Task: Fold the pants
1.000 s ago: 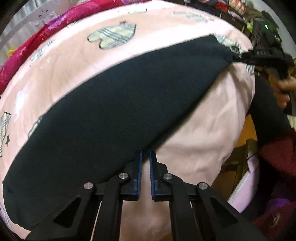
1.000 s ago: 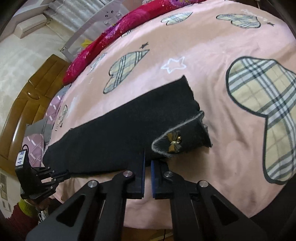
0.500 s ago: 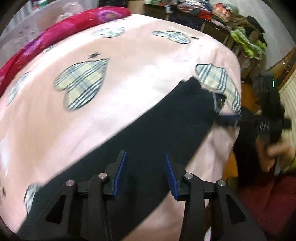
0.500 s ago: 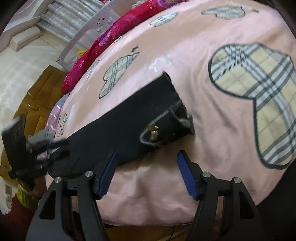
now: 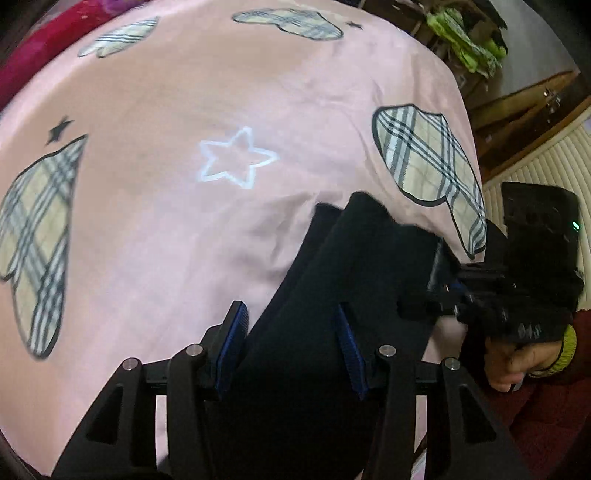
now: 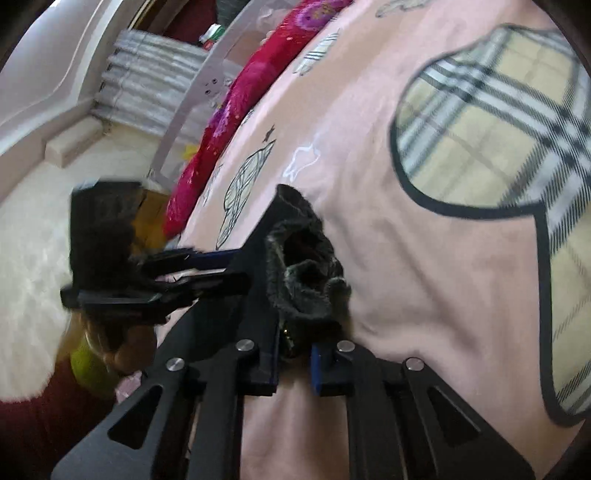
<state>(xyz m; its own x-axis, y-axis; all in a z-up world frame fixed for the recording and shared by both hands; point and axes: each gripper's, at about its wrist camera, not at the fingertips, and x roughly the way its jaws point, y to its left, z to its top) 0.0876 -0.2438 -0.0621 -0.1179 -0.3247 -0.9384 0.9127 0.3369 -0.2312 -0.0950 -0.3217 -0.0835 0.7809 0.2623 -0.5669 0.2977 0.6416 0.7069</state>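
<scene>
Now right claw [image 6: 293, 363] closing on fuzzy black pants [image 6: 306, 273]; left claw [image 5: 291, 349] opening astride them.

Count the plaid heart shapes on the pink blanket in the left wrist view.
4: one plaid heart at the left edge, one at the right beside the black pants, one top centre, and one top left. More may lie beyond the frame.
</scene>
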